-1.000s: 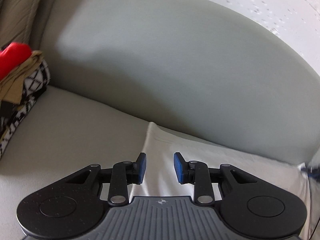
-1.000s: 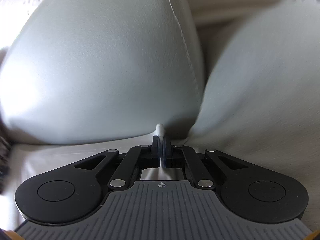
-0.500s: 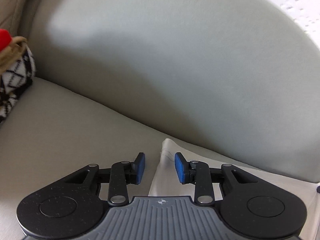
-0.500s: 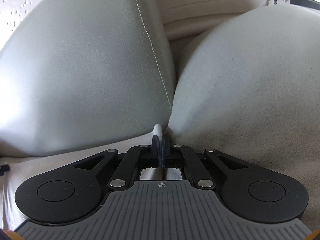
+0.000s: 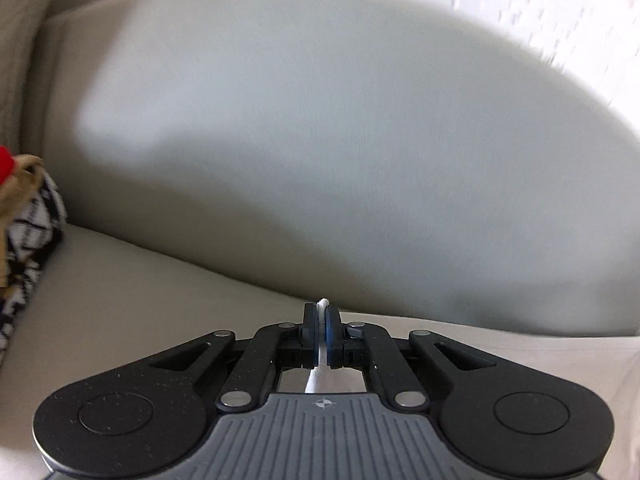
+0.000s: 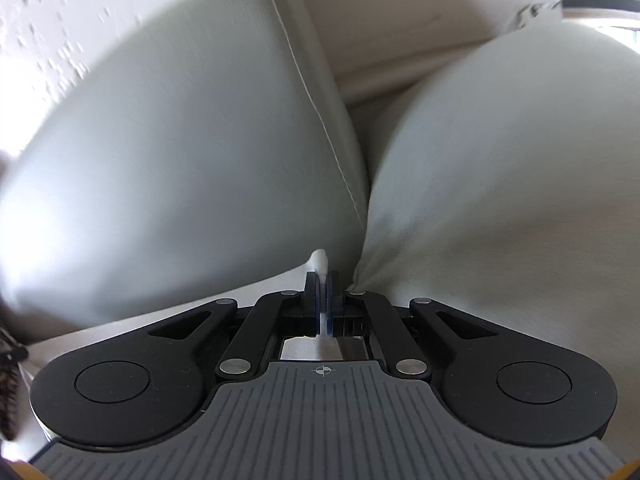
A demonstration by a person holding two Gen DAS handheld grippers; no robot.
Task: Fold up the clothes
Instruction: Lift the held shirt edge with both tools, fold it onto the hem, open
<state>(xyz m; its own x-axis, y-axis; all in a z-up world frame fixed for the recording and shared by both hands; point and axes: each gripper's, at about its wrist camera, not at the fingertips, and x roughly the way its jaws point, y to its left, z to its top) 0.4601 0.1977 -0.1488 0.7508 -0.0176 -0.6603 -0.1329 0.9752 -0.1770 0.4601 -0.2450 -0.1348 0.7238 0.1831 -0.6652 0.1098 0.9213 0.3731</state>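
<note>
fabric, white and thin, is what both tools have hold of. the left gripper point(image 5: 321, 320) has its jaws clenched on a folded edge of the white cloth point(image 5: 460, 338), and a small tuft of it pokes up past the blue pads point(image 5: 330, 332). more of the cloth lies flat on the sofa seat point(image 5: 140, 320) to the right of the tool, running along the foot of the big pale grey back cushion point(image 5: 340, 140).

the right gripper point(image 6: 322, 300) is clamped the same way, jaws pressed together on a pinch of the white cloth point(image 6: 319, 260), with the tip sticking up just in front of the back cushion point(image 6: 180, 160). that tool sits right at the crease where this cushion, with its stitched seam, meets a second pale cushion point(image 6: 520, 180) on the right. the cloth spreads out to the left below the cushion.

at the far left of the left view, a pile of other clothes point(image 5: 28, 232) rests on the seat against the sofa arm: a black and white patterned piece, something tan on top, and a bit of red at the edge. a dark patterned scrap at the left rim of the right view may be the same pile, though it is too blurred to be sure. both views are smeared at the top, where a speckled white wall point(image 5: 560, 8) shows.
</note>
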